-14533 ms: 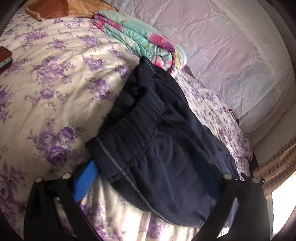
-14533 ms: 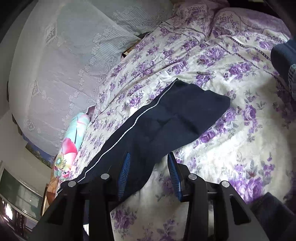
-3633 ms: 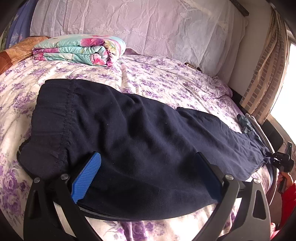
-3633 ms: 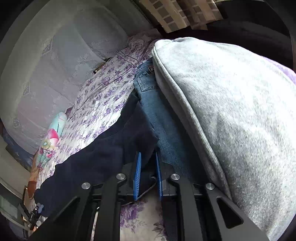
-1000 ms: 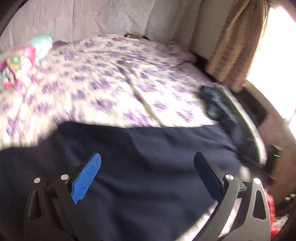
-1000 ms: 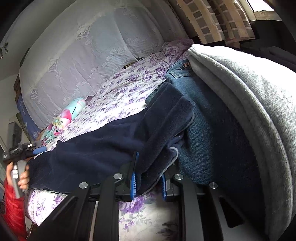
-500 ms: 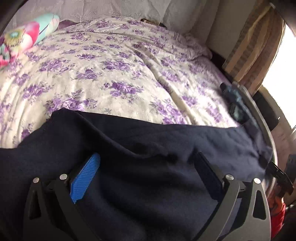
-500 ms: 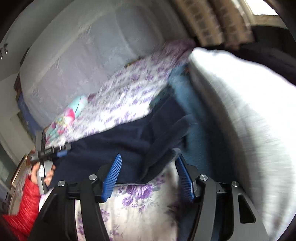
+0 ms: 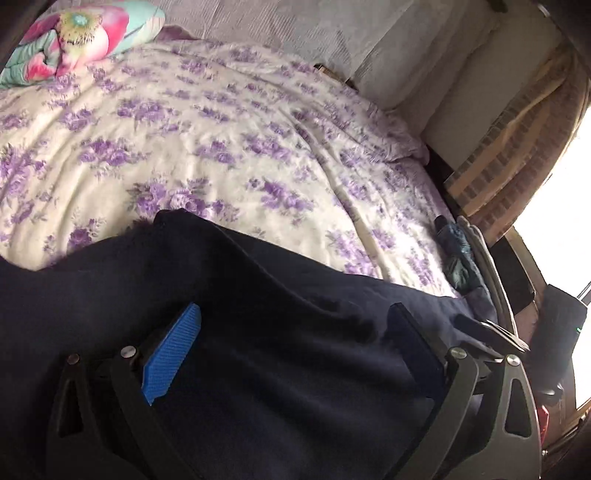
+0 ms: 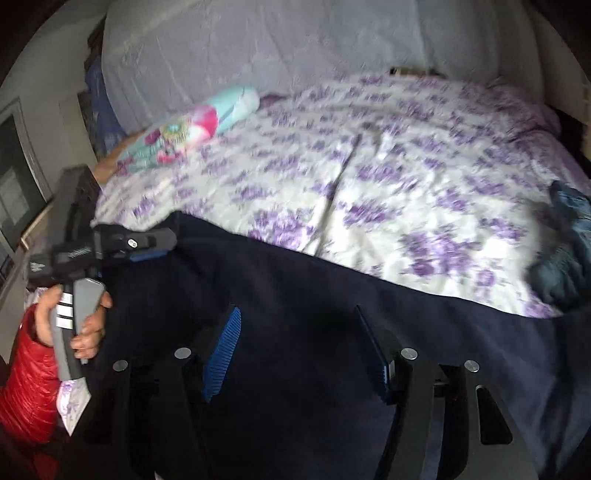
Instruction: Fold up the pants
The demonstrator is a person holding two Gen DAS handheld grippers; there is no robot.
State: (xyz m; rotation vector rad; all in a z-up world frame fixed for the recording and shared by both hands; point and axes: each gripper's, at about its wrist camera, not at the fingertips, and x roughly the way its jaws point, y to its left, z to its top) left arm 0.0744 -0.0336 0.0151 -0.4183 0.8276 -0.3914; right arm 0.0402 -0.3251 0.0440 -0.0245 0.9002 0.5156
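Note:
Navy pants (image 9: pixel 277 369) lie flat along the near edge of the flowered bed (image 9: pixel 221 147), in one long dark band. My left gripper (image 9: pixel 295 314) stands open low over the cloth, which lies under its fingers and is not pinched. The right wrist view shows the same pants (image 10: pixel 369 314) under my right gripper (image 10: pixel 298 314). Its jaws are opening, with only flat fabric beneath them. At the pants' left end a hand in a red sleeve (image 10: pixel 26 387) holds the left gripper (image 10: pixel 147 243).
A folded floral blanket (image 9: pixel 74 33) lies at the far left by the cloth-covered headboard (image 9: pixel 295 29). Blue jeans (image 10: pixel 565 236) are heaped at the bed's right edge. A checked curtain (image 9: pixel 509 155) and a bright window stand to the right.
My right gripper let go of the pants' leg end, opened, and swung left away from the jeans and grey cloth. My left gripper sank a little onto the pants.

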